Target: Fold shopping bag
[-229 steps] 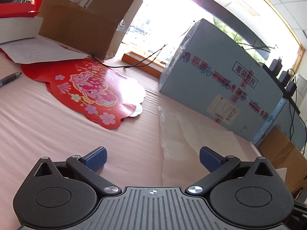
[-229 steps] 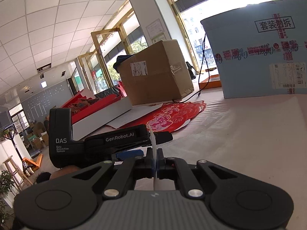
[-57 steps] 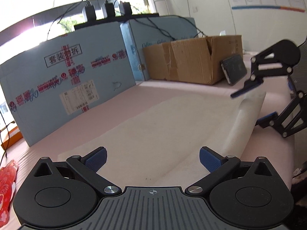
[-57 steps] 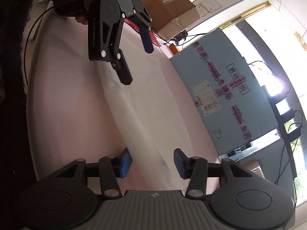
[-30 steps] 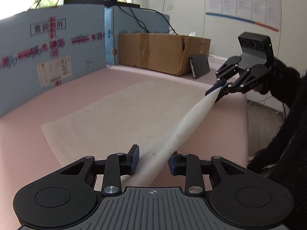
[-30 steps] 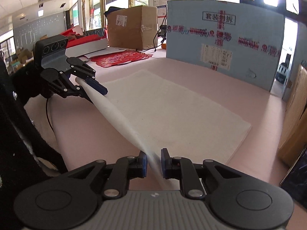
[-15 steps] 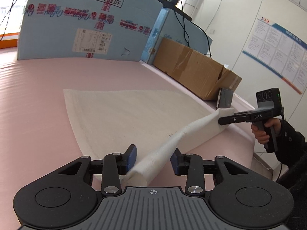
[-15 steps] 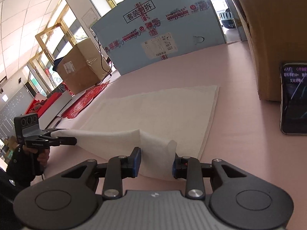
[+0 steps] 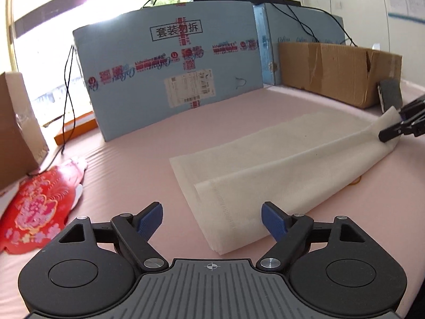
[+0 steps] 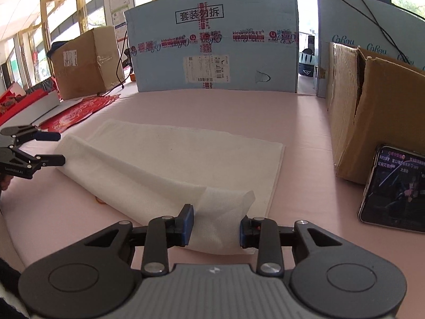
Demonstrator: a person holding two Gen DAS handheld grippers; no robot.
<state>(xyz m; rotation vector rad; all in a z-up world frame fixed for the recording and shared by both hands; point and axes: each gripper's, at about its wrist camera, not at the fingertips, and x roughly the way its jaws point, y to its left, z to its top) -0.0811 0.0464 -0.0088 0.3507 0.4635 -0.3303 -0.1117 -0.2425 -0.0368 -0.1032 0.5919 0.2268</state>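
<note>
- Since a moment ago, the left gripper (image 9: 211, 218) has let go of the shopping bag (image 9: 279, 175), and the near edge that was lifted up now lies folded over on top of the bag.
- Its jaws are opening wide. The bag's near corner lies between the blue pads (image 9: 273, 222), but they do not touch it.
- Close to the right wrist camera, the right gripper (image 10: 215, 228) has its jaws part way open. The puffy folded end of the bag (image 10: 217, 212) sits between them. I cannot tell if the pads squeeze it or only sit next to it.
- From the left wrist camera, the right gripper (image 9: 398, 129) is at the far right end of the bag, and that end is a little lifted.
- From the right wrist camera, the left gripper (image 10: 54, 148) is at the left end of the bag, with its two fingers spread apart.
- The white bag lies flat on the pink table (image 10: 239, 111), folded the long way, in the middle of it.
- A phone (image 10: 393, 188) with a lit screen leans on a brown cardboard box (image 10: 377, 111) to the right.
- A red paper decoration (image 9: 34, 207) lies on the table to the left.
- Farther back stands a big blue box (image 9: 172, 61) with red tape and a white label.
- Another brown box (image 10: 85, 61) stands far back on the left.
</note>
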